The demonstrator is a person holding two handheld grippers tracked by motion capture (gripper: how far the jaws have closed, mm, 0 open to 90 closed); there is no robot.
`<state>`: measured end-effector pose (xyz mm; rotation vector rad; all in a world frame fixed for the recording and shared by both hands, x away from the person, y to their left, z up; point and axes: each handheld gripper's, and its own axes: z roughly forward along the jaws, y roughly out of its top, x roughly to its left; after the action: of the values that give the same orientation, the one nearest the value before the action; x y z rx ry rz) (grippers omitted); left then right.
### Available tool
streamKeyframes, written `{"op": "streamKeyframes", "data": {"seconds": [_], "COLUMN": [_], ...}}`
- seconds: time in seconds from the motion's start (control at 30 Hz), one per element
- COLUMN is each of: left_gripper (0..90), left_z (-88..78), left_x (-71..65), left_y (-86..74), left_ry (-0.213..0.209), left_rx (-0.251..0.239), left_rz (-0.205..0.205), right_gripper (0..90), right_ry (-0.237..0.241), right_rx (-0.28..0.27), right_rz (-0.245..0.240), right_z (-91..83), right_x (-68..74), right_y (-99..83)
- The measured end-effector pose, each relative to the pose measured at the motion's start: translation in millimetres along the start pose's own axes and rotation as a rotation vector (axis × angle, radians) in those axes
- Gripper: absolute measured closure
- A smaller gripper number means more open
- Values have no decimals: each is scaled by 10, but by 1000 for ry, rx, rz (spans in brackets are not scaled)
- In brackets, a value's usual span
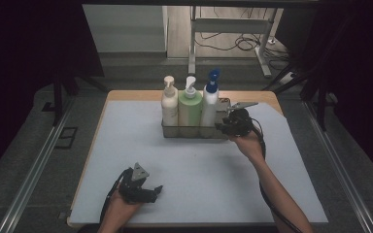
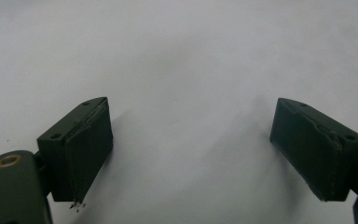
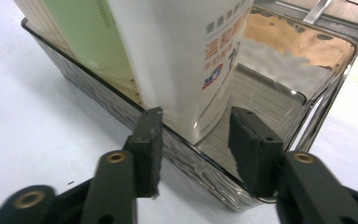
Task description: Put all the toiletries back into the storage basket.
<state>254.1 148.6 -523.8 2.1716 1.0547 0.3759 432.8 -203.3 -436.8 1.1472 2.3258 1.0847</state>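
Note:
A shiny clear tray (image 1: pixel 189 131) stands at the back middle of the table. It holds a cream pump bottle (image 1: pixel 169 104), a green pump bottle (image 1: pixel 190 108) and a white bottle with a blue spray top (image 1: pixel 210 102). My right gripper (image 1: pixel 225 125) is at the tray's right end. In the right gripper view it (image 3: pixel 196 114) is open, with the tray's front wall (image 3: pixel 186 149) between its jaws: one jaw outside, the other over the tray's bare end. The white bottle (image 3: pixel 182 56) stands just beyond. My left gripper (image 1: pixel 154 187) rests open near the front left, and between its jaws (image 2: pixel 191 101) lies bare mat.
A pale mat (image 1: pixel 199 165) covers the wooden table (image 1: pixel 126 95). Metal rails (image 1: pixel 34 165) run along both sides of the table. Behind it stand a desk frame (image 1: pixel 233 29) and loose cables (image 1: pixel 245 43) on the floor.

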Motion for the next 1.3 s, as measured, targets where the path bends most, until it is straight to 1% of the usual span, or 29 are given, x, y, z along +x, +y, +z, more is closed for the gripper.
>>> {"op": "streamKeyframes", "data": {"seconds": [0.17, 0.43, 0.67, 0.73, 0.8, 1.07, 1.13, 1.3], "left_gripper": [128, 127, 128, 128, 127, 127, 127, 127], "left_z": [0, 0, 1, 1, 1, 0, 0, 0], "left_x": [0, 0, 0, 0, 0, -1, -2, -2], "left_y": [0, 0, -1, -1, -1, -1, -1, 0], "left_ry": [0, 0, 0, 0, 0, 1, 1, 2], "left_rx": [0, 0, -1, -1, -1, -1, -1, 0], "left_rz": [0, 0, 0, 0, 0, 0, 0, 1], "right_gripper": [434, 304, 261, 238, 233, 188, 166, 144], "right_ry": [-6, -8, 3, 8, 10, 30, 41, 47], "right_rx": [6, 7, 11, 19, 23, 15, 22, 41], "right_rz": [-39, -58, -80, -90, -96, -99, -103, -113], "right_z": [-33, -149, -281, -315, -351, -488, -513, -553], "right_x": [52, 98, 163, 180, 196, 247, 261, 294], "right_y": [-1, 10, 4, -2, -15, -94, -121, -189]}}
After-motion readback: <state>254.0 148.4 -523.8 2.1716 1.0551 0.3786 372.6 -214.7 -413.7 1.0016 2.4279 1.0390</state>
